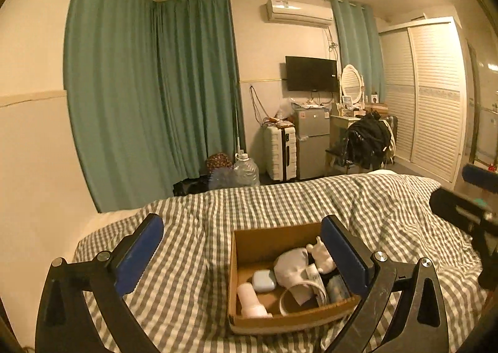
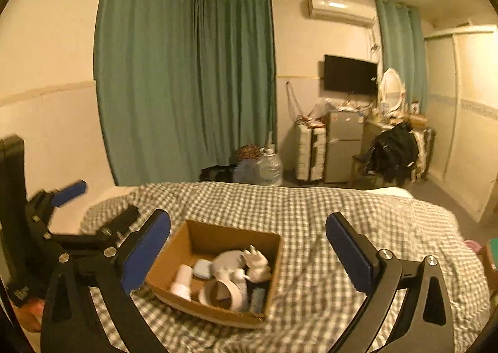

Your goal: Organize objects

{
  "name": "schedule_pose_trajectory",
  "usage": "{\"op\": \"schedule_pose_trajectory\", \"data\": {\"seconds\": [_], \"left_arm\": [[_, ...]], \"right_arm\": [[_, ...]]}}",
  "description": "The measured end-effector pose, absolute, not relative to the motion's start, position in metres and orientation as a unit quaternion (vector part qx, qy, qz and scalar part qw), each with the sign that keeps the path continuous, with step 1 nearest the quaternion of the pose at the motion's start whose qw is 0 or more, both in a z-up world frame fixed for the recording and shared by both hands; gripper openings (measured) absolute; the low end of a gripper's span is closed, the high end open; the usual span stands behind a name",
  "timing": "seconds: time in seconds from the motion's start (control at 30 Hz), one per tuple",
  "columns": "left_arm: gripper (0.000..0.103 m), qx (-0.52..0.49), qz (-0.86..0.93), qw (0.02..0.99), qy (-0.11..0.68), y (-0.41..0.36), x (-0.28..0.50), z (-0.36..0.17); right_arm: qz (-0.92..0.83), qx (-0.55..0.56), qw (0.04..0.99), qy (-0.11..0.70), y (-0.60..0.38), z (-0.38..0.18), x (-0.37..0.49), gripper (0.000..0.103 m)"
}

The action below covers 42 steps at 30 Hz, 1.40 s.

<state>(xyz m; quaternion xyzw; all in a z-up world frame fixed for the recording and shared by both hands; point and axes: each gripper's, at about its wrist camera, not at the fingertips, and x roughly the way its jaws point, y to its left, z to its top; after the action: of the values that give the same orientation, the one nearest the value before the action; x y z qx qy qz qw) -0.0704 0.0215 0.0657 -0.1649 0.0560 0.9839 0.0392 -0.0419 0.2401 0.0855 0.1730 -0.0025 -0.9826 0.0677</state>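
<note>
Now both grippers, left gripper (image 1: 241,251) and right gripper (image 2: 249,247), hang empty, fingers apart, over the cardboard box (image 2: 199,231) corralling small items on the bed (image 2: 311,206).

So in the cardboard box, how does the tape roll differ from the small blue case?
The tape roll is a white open ring with a brown inner core; the small blue case is a closed, rounded, pale blue solid. The roll looks larger and leans on its edge, while the case lies flat. Both rest inside the cardboard box.
</note>
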Motion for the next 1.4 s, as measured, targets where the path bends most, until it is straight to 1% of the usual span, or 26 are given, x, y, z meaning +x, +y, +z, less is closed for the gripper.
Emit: {"op": "schedule_pose_trajectory", "data": {"seconds": [0.1,0.2,0.33,0.43,0.5,0.63,0.83,1.4], "left_arm": [[0.103,-0.151,0.987,0.032,0.042,0.021,-0.048,0.052],[0.103,-0.146,0.988,0.026,0.044,0.026,-0.026,0.035],[0.103,-0.133,0.990,0.021,0.035,0.029,-0.002,0.017],[0.103,-0.135,0.990,0.034,0.021,0.030,0.008,0.007],[0.103,-0.140,0.989,0.036,0.027,0.032,0.009,0.000],[0.103,-0.145,0.988,0.029,0.044,0.033,0.007,-0.006],[0.103,-0.150,0.988,0.023,0.022,0.021,0.006,-0.007],[0.103,-0.170,0.985,0.019,0.033,0.019,0.001,-0.014]], "right_arm": [[-0.985,0.162,0.052,0.008,0.238,0.068,-0.017,0.101],[-0.988,0.150,0.045,0.016,0.237,0.045,0.004,0.101],[-0.988,0.155,0.015,0.022,0.242,0.017,0.017,0.101],[-0.987,0.156,0.012,0.018,0.247,0.005,0.020,0.101],[-0.987,0.159,0.007,0.019,0.248,-0.001,0.021,0.101],[-0.987,0.162,0.000,0.021,0.249,-0.008,0.022,0.101],[-0.986,0.166,0.004,0.016,0.248,-0.016,0.021,0.101],[-0.985,0.171,0.003,0.012,0.246,-0.018,0.022,0.101]]}}
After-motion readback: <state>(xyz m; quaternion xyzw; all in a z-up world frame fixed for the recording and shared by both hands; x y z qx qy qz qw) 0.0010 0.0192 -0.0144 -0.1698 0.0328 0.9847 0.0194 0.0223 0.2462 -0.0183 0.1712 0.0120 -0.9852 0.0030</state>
